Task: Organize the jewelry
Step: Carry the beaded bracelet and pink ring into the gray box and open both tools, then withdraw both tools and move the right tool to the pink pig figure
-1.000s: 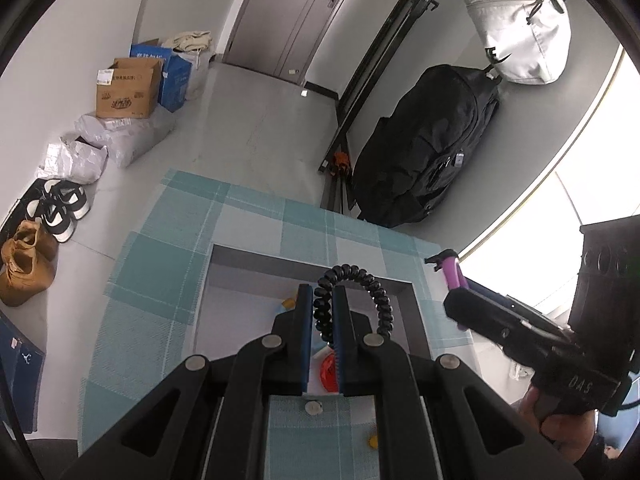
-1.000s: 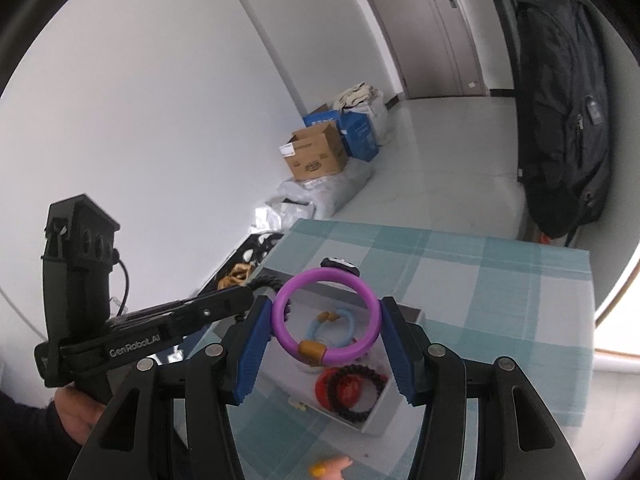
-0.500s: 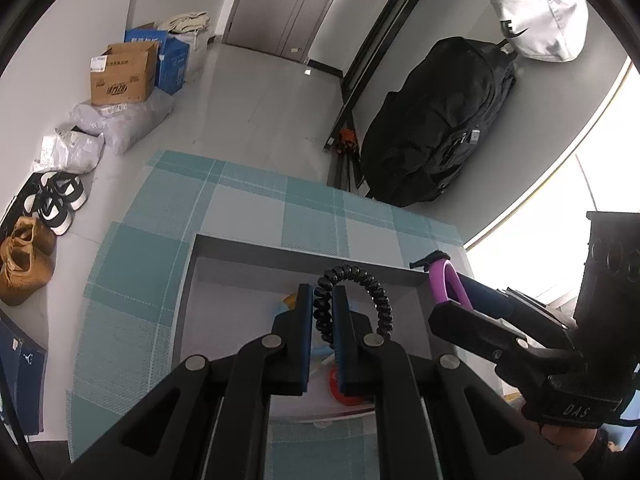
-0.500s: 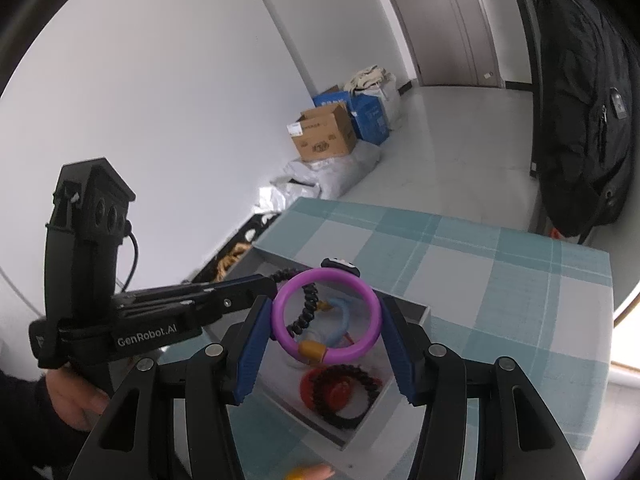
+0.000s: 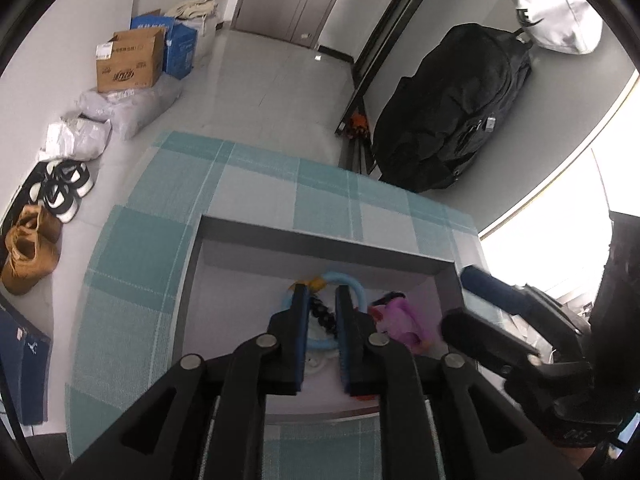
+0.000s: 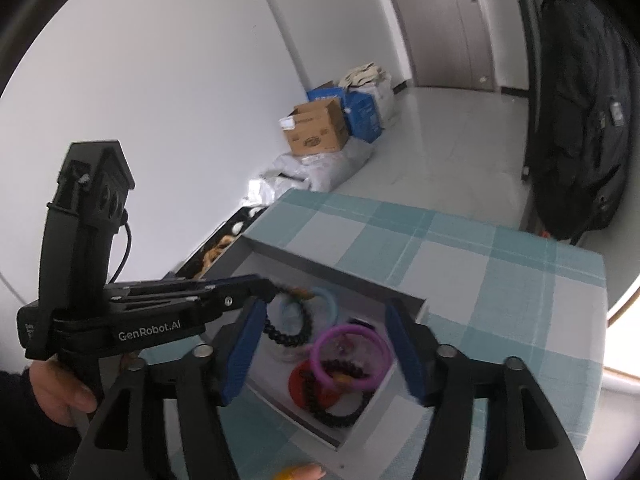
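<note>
A shallow grey box (image 5: 320, 236) (image 6: 332, 268) sits on the teal checked tablecloth (image 5: 256, 192). My left gripper (image 5: 322, 292) (image 6: 268, 284) reaches into it. Its jaws are opening, and the black beaded bracelet (image 5: 322, 316) (image 6: 288, 332) hangs loosely between them over a light blue ring (image 5: 354, 284) (image 6: 330, 300). My right gripper (image 6: 324, 306) (image 5: 462, 300) hovers over the box with its jaws opening wide and nothing between them. The purple ring (image 6: 352, 350) (image 5: 400, 322), blurred, lies below on a red piece (image 6: 300, 384) and a second black bracelet (image 6: 340, 416).
A small yellow item (image 6: 296, 472) lies on the cloth in front of the box. A hand (image 6: 60, 392) holds the left gripper's handle. Past the table's far edge are a black backpack (image 5: 448, 112), cardboard boxes (image 5: 128, 64) and shoes (image 5: 28, 248) on the floor.
The right jaws spread and the purple ring dropped into the box. The left gripper dipped into the box, its jaws parted slightly, and the black bracelet slid down between them.
</note>
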The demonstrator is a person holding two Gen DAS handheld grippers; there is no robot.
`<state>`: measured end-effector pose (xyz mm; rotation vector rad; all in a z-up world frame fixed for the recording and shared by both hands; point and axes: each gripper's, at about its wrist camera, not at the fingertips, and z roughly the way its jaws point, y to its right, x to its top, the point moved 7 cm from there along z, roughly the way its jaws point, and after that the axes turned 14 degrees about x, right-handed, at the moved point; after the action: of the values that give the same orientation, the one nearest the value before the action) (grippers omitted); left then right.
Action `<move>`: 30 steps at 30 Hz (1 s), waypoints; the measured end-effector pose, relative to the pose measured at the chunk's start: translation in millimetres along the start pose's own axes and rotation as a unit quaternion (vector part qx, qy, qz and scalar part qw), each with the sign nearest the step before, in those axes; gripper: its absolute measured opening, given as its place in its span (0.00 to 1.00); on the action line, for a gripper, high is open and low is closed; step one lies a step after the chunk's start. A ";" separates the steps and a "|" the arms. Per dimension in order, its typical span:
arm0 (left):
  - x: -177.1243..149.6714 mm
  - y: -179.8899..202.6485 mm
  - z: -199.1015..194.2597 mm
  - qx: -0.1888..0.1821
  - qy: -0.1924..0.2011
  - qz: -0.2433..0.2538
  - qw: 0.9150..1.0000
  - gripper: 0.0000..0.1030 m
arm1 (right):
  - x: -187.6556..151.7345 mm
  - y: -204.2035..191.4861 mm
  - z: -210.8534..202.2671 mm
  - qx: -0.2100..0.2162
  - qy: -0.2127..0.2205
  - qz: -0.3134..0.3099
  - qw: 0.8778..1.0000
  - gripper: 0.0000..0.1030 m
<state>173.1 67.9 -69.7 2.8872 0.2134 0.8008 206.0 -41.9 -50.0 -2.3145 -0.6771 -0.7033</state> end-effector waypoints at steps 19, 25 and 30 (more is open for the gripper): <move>-11.2 -1.1 -21.2 0.047 0.037 0.031 0.998 0.59 | -8.8 2.1 -36.6 -0.047 0.056 0.020 0.997 0.88; -18.1 -3.2 -30.8 0.050 0.053 0.030 0.997 0.59 | -18.8 -2.3 -52.9 -0.057 0.072 0.031 0.995 0.97; -25.5 -4.8 -40.0 0.055 0.069 0.029 0.996 0.66 | -31.1 -8.0 -59.1 -0.073 0.070 0.027 0.995 0.98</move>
<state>130.2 72.0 -49.3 2.9538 0.1943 1.0330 160.3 -85.5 -26.8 -2.3790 -0.5139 -0.9075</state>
